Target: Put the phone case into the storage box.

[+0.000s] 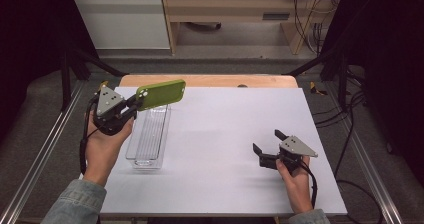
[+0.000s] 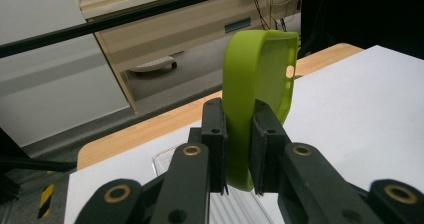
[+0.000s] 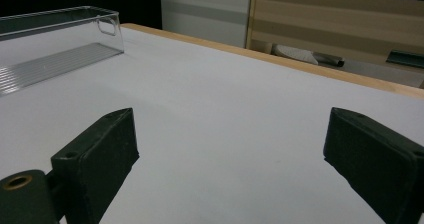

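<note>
Denim sleeves enter at the bottom edge of the high view, one at each corner. Left hand (image 1: 104,146) rises from the near left corner of the surface (image 1: 225,134), wrist cocked up, holding the left tool (image 1: 136,104) above the left edge. Its jaws are clamped on one end of a green phone case (image 1: 162,94), which juts out level toward the far middle, held in the air clear of the surface. Directly below and just beside the tool lies a clear plastic bin (image 1: 148,136), long side running near to far along the left edge. Right hand (image 1: 296,181) rests low near the right edge, its right tool (image 1: 266,145) pointing left across the surface, jaws apart with nothing between them, well apart from the bin. No writing readable on the case, the bin or either tool.

Left gripper view: black jaws rise from the bottom, pressed on both faces of the green phone case (image 2: 257,99), which stands on edge between them, hollow side turned right, with a small cut-out near its upper rim. A corner of the clear plastic bin (image 2: 165,159) shows beneath the jaws. No brand mark seen.

Right gripper view: two black jaws stand wide apart low over bare white surface (image 3: 225,124). Clear plastic bin (image 3: 55,46) sits at upper left, ribbed floor and a handle slot visible, empty.
</note>
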Tool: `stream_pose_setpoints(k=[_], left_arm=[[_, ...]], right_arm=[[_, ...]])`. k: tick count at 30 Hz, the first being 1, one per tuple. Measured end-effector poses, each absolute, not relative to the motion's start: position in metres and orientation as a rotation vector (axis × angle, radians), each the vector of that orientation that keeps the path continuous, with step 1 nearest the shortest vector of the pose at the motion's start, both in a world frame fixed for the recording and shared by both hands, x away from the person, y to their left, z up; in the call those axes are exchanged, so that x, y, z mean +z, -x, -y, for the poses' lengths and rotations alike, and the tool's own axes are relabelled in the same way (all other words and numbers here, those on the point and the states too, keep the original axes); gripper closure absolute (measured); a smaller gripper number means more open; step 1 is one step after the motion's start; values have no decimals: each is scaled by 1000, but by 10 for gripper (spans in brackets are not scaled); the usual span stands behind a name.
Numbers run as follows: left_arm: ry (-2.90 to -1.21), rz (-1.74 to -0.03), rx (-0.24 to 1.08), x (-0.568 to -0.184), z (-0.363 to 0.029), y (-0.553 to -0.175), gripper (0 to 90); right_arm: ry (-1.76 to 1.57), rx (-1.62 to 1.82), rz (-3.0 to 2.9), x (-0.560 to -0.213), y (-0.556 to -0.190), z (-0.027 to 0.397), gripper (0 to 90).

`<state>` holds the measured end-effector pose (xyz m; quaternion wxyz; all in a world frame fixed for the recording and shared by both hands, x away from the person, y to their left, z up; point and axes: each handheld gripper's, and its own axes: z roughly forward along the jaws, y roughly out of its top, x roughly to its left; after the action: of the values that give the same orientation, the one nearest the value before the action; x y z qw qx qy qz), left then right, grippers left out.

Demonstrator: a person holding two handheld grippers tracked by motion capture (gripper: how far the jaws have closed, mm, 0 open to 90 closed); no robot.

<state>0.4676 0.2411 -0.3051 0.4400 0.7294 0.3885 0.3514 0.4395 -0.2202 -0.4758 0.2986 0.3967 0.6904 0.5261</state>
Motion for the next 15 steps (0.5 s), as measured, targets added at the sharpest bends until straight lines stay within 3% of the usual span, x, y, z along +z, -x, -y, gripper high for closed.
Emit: stream_pose_setpoints(k=[15], left_arm=[[-1833,-949,940,-288,-255,-468,789]], right_arm=[[-1051,1414,-1831,-475,-439,221,71]])
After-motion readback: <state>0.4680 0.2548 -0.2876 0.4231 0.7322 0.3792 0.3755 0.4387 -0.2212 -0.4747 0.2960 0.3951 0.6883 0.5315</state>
